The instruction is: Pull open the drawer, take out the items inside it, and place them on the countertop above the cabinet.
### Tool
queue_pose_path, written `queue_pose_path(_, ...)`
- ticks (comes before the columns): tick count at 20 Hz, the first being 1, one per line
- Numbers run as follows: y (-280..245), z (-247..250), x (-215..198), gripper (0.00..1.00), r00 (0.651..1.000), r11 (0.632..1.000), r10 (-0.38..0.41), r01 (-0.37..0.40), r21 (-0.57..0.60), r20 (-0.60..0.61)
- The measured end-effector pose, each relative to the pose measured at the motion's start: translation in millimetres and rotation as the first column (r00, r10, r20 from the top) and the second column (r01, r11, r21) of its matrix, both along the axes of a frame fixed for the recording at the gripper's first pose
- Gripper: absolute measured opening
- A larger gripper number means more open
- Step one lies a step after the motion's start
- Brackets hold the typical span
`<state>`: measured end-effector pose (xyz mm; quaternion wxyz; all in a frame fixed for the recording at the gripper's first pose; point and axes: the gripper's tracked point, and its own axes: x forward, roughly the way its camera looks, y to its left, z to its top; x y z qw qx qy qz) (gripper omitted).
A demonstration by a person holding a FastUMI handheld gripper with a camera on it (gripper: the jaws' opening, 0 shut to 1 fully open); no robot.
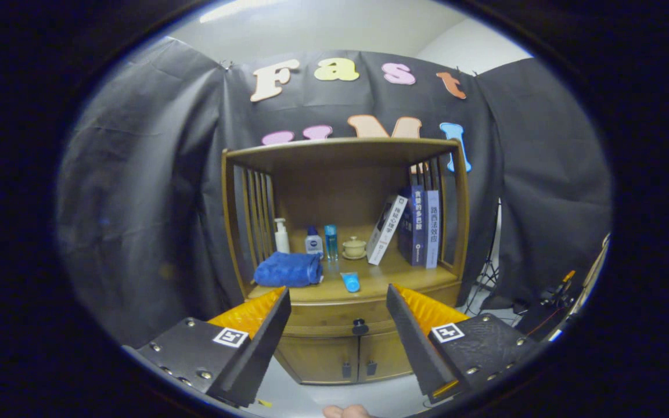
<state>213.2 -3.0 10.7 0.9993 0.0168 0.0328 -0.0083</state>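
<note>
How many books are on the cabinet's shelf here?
3 that I can tell: a white book leaning at the left of the group, a dark blue book upright beside it, and a lighter blue book rightmost. Another may hide behind them.

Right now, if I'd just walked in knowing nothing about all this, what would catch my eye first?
Probably the wooden cabinet straight ahead, its open shelf holding a folded blue towel, small bottles and a row of books. Nearer, the gripper hangs open, fingers spread apart, framing the dark drawer knob beyond them; the drawer is shut.
</note>
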Motion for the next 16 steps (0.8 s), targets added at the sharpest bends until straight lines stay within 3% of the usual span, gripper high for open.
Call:
queue_pose_path(8, -17.2, 35.4, -43.3, 0.99, 0.998, 0.999, 0.044, -0.045, 0.011, 0.034)
queue_pose_path(16, -37.9, 21.3, -67.9, 0.99, 0.999, 0.999, 0.031, -0.03, -0.031, 0.03)
